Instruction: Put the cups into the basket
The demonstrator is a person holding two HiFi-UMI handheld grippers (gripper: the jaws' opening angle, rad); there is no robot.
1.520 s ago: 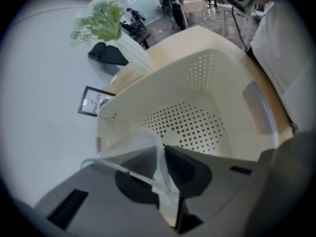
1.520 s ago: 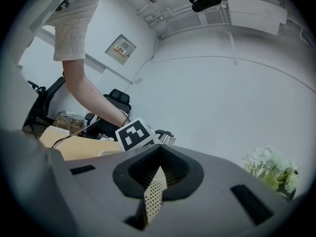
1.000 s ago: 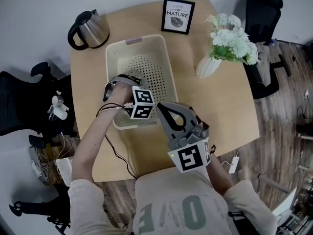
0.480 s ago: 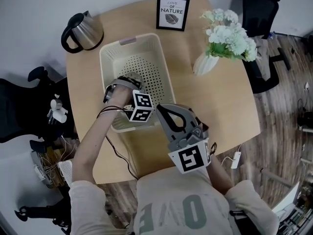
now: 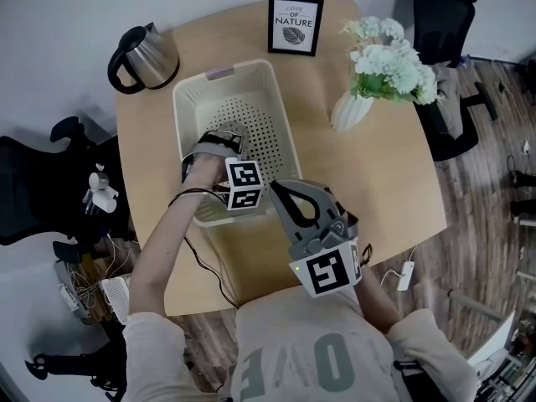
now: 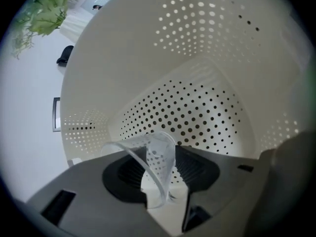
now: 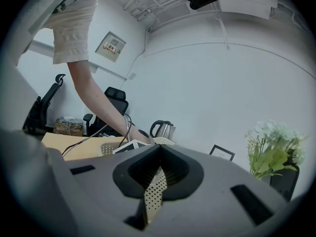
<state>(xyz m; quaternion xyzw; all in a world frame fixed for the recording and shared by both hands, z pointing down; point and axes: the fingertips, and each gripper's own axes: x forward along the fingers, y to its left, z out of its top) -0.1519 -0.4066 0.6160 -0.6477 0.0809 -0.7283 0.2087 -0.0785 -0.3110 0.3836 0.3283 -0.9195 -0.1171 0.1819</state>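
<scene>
Basket [image 5: 188,99] of cream perforated plastic stands toward the left side of the light wooden table [image 5: 385,182], and the person leans over it with a gripper in each hand. The left gripper [image 5: 219,137] reaches down inside the basket, its marker cube up near the near rim. Its jaws are opening. A clear plastic cup [image 6: 159,157] sits tilted between them, over the basket's dotted floor, and the pads no longer squeeze it. I cannot tell whether the cup touches the floor.

The right gripper [image 5: 280,189] hangs just at the basket's near right corner, above the table. Its jaw tips are pressed together with nothing in them; only the basket's perforated wall shows through the gap behind the tips.

Beyond the basket stand a steel kettle [image 5: 151,53] at the far left corner, a framed print [image 5: 295,24] at the far edge, and a white vase [image 5: 350,111] of pale flowers [image 5: 389,57] to the right.
</scene>
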